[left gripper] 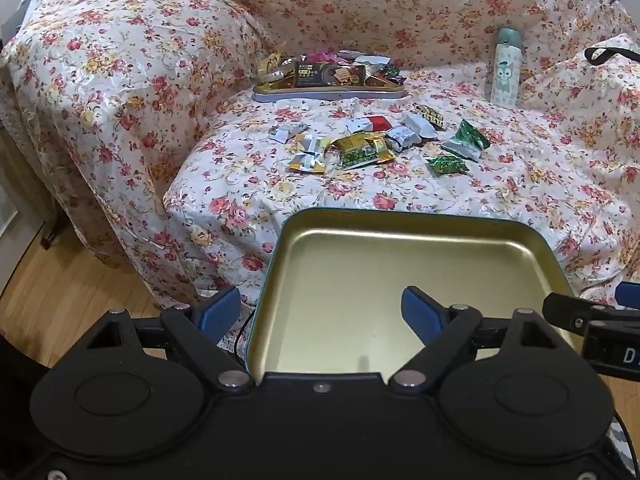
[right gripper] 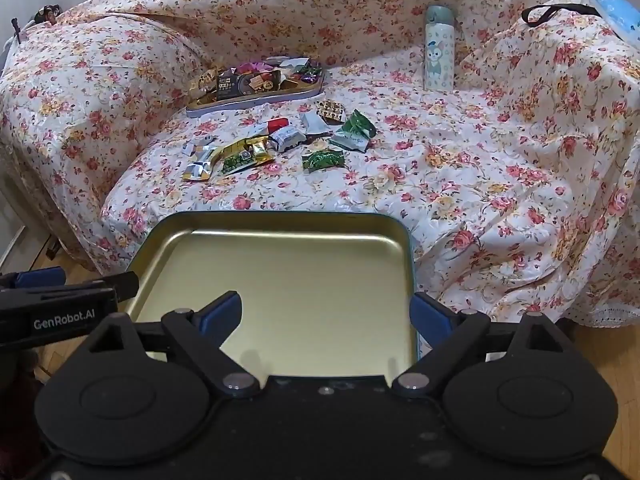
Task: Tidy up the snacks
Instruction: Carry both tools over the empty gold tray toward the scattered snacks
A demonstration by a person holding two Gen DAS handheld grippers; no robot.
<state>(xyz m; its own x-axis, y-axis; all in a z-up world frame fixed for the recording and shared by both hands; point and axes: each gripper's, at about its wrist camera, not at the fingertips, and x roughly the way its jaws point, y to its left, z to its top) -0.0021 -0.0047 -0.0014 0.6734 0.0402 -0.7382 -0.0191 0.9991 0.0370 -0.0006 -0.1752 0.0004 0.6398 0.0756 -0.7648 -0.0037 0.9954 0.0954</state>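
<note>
Left wrist view: the left gripper [left gripper: 322, 314] stands wide open, one blue finger outside the left wall of the shallow gold-lined metal tin with teal outer rim [left gripper: 400, 216], the other over its bare floor; nothing is gripped. The tip of the right gripper [left gripper: 592, 312] enters at the right edge. Only this view shows the wooden floor [left gripper: 60, 292] to the left of the sofa.

Right wrist view: the right gripper [right gripper: 326, 314] is spread to its widest, its fingers straddling the right wall of the same tin [right gripper: 280, 218], holding nothing. The left gripper, marked GenRobot.AI, enters at the left edge. Only this view shows a light-blue packet [right gripper: 616, 10] on the right armrest.

The tin lies open side up at the front edge of the sofa draped in a rose-printed cloth [right gripper: 480, 184]. Its longer sides appear to run left to right, though its near edge is hidden. Behind it, loose foil-wrapped snacks [right gripper: 280, 144] in gold, green, silver and red lie scattered on the cloth. Farther back, a second flat tin heaped with snack packs [right gripper: 256, 98] runs crosswise. A pale cartoon-printed bottle with blue-grey cap [right gripper: 439, 50] stands upright to the right, well apart.
</note>
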